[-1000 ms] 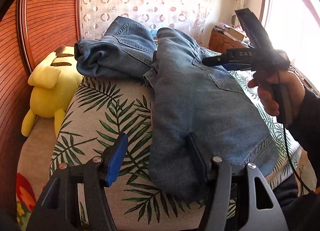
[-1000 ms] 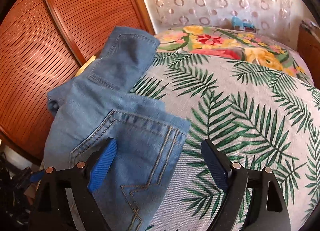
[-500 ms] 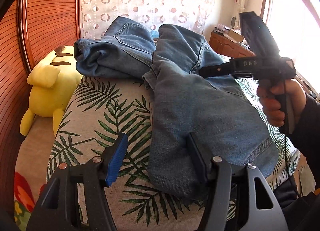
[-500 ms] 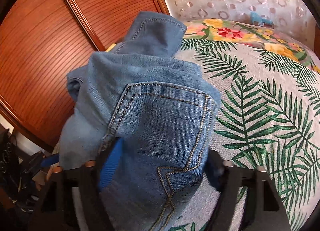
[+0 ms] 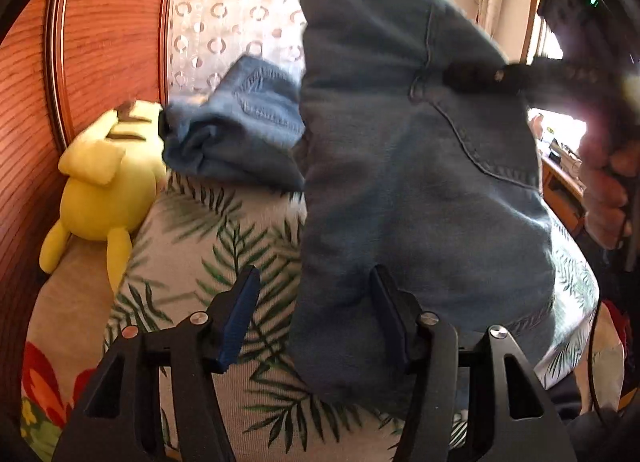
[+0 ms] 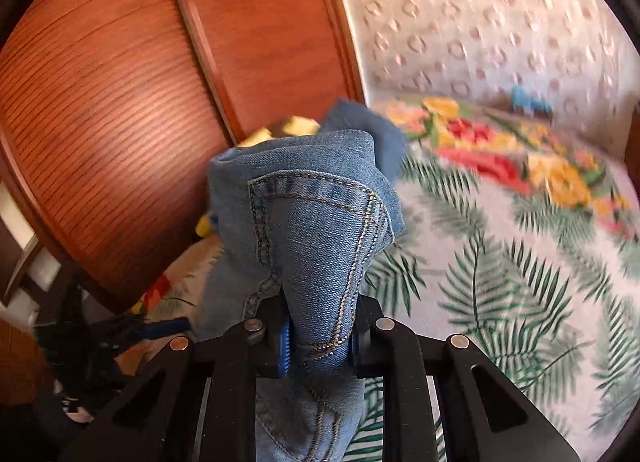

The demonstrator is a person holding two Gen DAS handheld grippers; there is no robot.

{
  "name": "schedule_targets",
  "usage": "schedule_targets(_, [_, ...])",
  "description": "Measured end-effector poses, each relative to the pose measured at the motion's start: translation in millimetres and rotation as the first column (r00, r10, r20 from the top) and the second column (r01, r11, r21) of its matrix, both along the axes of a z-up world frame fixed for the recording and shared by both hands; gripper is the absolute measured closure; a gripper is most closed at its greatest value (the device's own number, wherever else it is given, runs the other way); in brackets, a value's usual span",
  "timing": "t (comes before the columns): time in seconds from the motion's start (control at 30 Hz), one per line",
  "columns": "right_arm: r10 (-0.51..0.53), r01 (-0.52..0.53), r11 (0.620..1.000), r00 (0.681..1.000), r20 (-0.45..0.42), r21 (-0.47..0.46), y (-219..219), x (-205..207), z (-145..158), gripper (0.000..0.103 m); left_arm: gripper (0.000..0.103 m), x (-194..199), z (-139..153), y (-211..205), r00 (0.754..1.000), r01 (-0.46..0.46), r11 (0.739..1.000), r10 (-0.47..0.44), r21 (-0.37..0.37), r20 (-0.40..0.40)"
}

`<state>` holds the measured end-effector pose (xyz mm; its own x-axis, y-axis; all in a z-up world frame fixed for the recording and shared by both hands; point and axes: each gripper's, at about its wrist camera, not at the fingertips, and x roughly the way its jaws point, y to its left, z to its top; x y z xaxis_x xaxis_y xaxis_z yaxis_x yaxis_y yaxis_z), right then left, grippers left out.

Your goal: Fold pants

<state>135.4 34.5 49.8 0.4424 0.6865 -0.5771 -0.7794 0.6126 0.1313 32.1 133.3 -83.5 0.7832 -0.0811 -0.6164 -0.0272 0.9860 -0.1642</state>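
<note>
On one bed [image 6: 500,270], one pair of jeans [image 6: 320,246], two tongs.

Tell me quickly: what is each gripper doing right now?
Left gripper: open, jeans edge between its fingers, unpinched.
Right gripper: just closed, shut on the jeans.

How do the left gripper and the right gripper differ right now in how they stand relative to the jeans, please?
The right gripper has just been closing and now pinches the jeans by a stitched pocket; the left gripper stands open, pressing nothing. The right gripper holds denim raised off the bed; the left gripper's one finger merely overlaps the fabric edge. Both are black, with blue pads.
</note>
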Motion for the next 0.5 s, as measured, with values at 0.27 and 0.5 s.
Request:
schedule_targets(0.27, [0.064, -0.064, 0.998, 0.987, 0.147, 0.000, 16, -15, 69, 0.082, 0.045, 21, 63, 21, 0.986, -0.045, 0.998, 0.039, 0.035, 0.160])
schedule_targets(0.5, [0.116, -0.122, 0.992, 0.981, 0.158, 0.023, 56, 11, 103, 0.082, 0.045, 37, 109, 61, 0.965, -0.127, 0.991, 0.113, 0.043, 0.238])
